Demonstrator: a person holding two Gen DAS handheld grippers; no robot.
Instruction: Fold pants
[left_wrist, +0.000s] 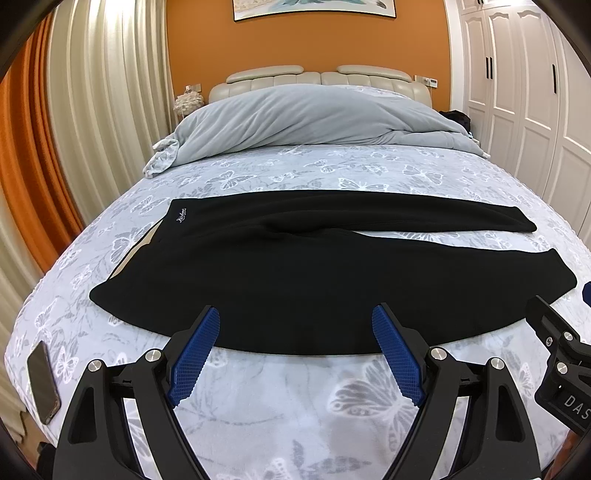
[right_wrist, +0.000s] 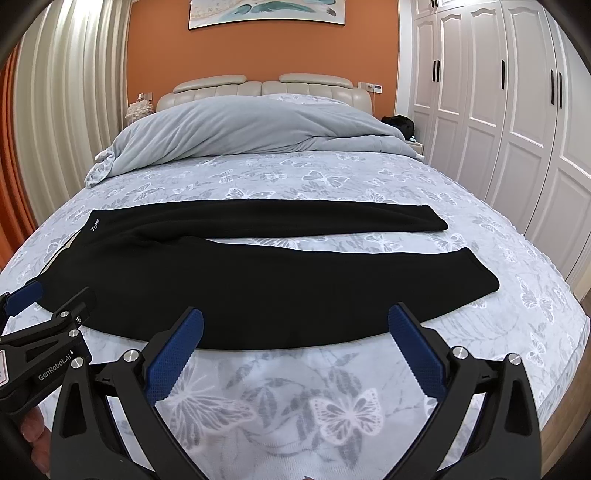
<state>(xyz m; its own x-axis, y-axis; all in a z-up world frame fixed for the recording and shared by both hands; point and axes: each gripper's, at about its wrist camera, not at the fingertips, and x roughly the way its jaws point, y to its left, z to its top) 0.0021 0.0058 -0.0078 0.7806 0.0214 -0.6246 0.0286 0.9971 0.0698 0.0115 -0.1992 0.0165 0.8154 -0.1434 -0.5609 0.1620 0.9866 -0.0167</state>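
Black pants (left_wrist: 280, 273) (right_wrist: 258, 280) lie flat across the bed, waistband at the left with a small white logo, both legs stretched to the right with a narrow gap between them. My left gripper (left_wrist: 295, 317) hovers open above the near edge of the pants, nothing between its blue pads. My right gripper (right_wrist: 295, 319) is open too, just above the near leg's front edge. In the right wrist view the left gripper (right_wrist: 51, 295) shows at the left edge, over the waist end. The right gripper's black body (left_wrist: 554, 347) shows at the right of the left wrist view.
The bed (left_wrist: 295, 406) has a grey butterfly-print cover. A bunched grey duvet (left_wrist: 303, 118) lies by the headboard. A phone (left_wrist: 43, 380) rests near the bed's left front edge. White wardrobe doors (right_wrist: 498, 110) stand to the right, curtains (left_wrist: 92, 110) to the left.
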